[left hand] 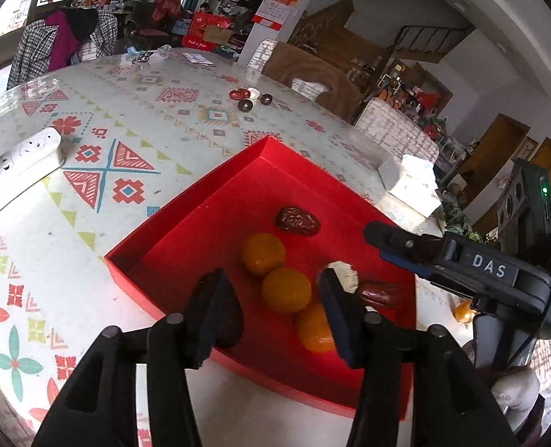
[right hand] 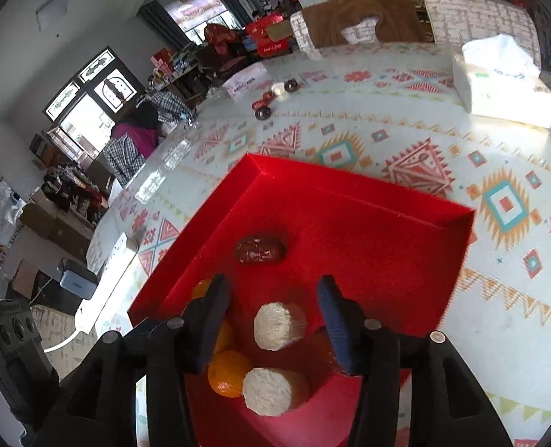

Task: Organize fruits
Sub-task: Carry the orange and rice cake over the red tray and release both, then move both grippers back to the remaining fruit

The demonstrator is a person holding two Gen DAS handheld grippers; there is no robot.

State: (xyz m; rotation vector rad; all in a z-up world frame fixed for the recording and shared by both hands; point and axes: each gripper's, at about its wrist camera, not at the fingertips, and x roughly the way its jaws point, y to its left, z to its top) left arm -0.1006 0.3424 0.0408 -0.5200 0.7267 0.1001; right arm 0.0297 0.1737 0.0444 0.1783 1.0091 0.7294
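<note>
Big round table (left hand: 133,119) under a patterned cloth, red tray (left hand: 215,201) near the front edge, both grippers poised over its near end. Inside the tray: three oranges (left hand: 285,289) strung in a row, one wrinkled date (left hand: 297,220) alone toward the middle, a second date (left hand: 379,293) by the near right wall, two pale cut rounds (right hand: 278,326) close under the right gripper (right hand: 273,307). Another dark date-like lump just under the left finger in the left view, half hidden. Left gripper (left hand: 271,298) spread, nothing pinched, straddling the orange row. Right gripper spread too, nothing pinched, the upper round lying between the fingers but untouched on either side. Tissue box (right hand: 504,85) and small wrapped sweets (left hand: 251,98) well apart, farther back on the table. Risks from here, as a guess: crowded near corner, so a closing jaw could nudge an orange and set it rolling into the others; two grippers working the same end, so a clash of fingers looks possible; a round gripped on its curved side could squirt out. Lone date lying flat, long axis running left to right in both views, slightly tilted. Upper round with its cut face turned toward the right camera, short axis pointing back toward the gripper.
</note>
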